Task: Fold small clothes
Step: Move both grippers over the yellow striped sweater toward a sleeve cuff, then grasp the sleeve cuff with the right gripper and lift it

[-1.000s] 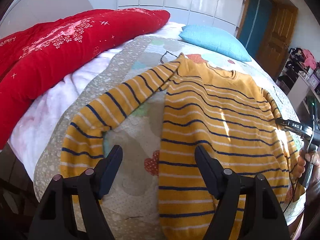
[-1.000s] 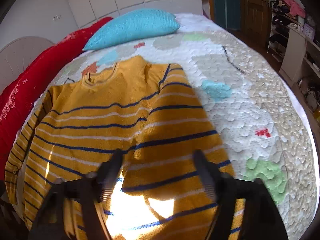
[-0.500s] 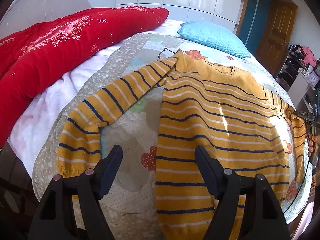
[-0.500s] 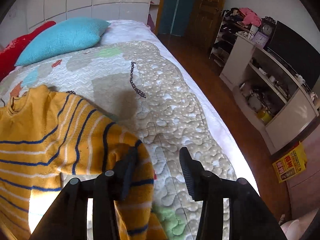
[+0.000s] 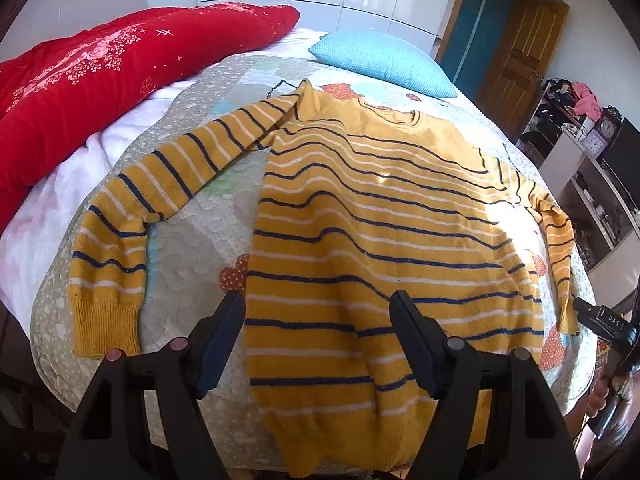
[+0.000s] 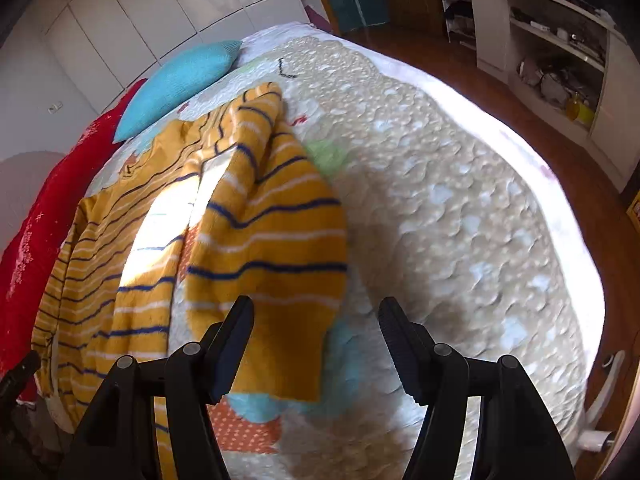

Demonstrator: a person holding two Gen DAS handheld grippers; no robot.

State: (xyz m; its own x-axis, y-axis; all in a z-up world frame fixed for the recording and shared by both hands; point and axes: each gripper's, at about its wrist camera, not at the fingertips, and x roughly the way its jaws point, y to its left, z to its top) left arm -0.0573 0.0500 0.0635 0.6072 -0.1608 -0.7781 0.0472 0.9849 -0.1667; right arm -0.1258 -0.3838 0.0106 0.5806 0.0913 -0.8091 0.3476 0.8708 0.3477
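Left gripper point(image 5: 316, 338): jaws spread wide, nothing between them, hovering over the lower body of the sweater point(image 5: 372, 232). Right gripper point(image 6: 316, 340): jaws likewise apart and empty, poised above the quilt point(image 6: 460, 220) just beside the sweater's right sleeve point(image 6: 268, 240); its black tip also shows at the right edge of the left wrist view.

One sweater, mustard yellow with navy and white stripes, lying on the bed, neckline toward the far end, hem at the near edge. Two sleeves: left sleeve point(image 5: 132, 216) stretched outward and bent down toward the near edge, cuff flat on the quilt; right sleeve running alongside the body toward the bed's right edge, with some rumpling near the shoulder.

One turquoise pillow point(image 5: 384, 62) beyond the collar, not touching the sweater. One red blanket point(image 5: 100, 80) bunched along the left side of the bed, well apart from the sweater's body. One patterned quilt under everything. A bright patch of sunlight falls across the sweater's right side.
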